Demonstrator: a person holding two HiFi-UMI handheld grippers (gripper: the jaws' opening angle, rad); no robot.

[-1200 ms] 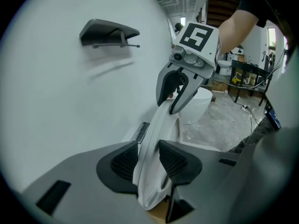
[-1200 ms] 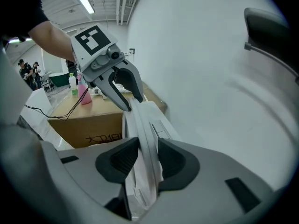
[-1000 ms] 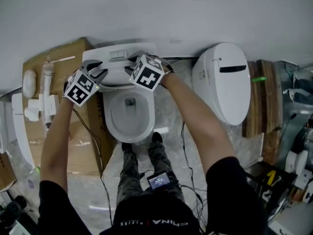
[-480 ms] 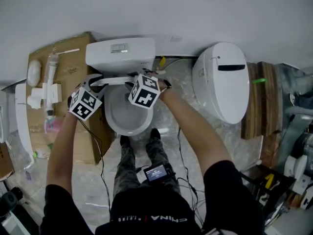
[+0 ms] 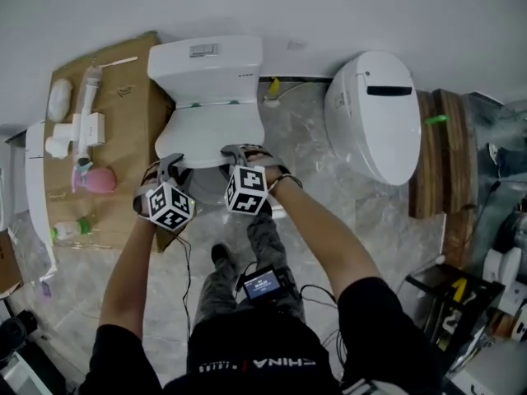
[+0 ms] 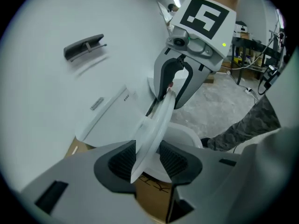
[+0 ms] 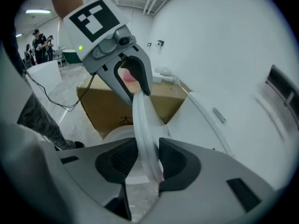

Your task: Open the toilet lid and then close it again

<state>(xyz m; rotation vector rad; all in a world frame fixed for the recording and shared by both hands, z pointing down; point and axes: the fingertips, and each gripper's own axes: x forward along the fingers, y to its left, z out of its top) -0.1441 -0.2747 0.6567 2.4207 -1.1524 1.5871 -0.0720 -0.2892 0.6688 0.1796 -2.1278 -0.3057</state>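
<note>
Two holds on the toilet lid (image 5: 216, 130)

Both grippers grip the lid's front rim. In the head view the lid sits in the upper centre of the frame, below the white tank (image 5: 206, 60), and lies low over the bowl. The left gripper (image 5: 167, 171) is at the lower left of the rim. The right gripper (image 5: 239, 153) is just beside it, to the right.

In the left gripper view, that gripper's fingers (image 6: 122, 160) are about half closed on the thin white rim, with a dark ribbed pad against each face. The rim runs up and away to the right gripper (image 6: 174, 85) near the top centre, and the bowl (image 6: 187, 134) shows just below the rim.

In the right gripper view, the fingers (image 7: 175, 160) are also about half closed with the rim between them. They have just eased open a touch, but the pads rest against the rim. The left gripper (image 7: 133, 80) grips the rim further along, in the upper left of that frame.

At the left of the head view a cardboard box (image 5: 123, 89) carries white fittings. A second white toilet (image 5: 375, 126) stands at the right on the marbled floor (image 5: 305, 146).
</note>
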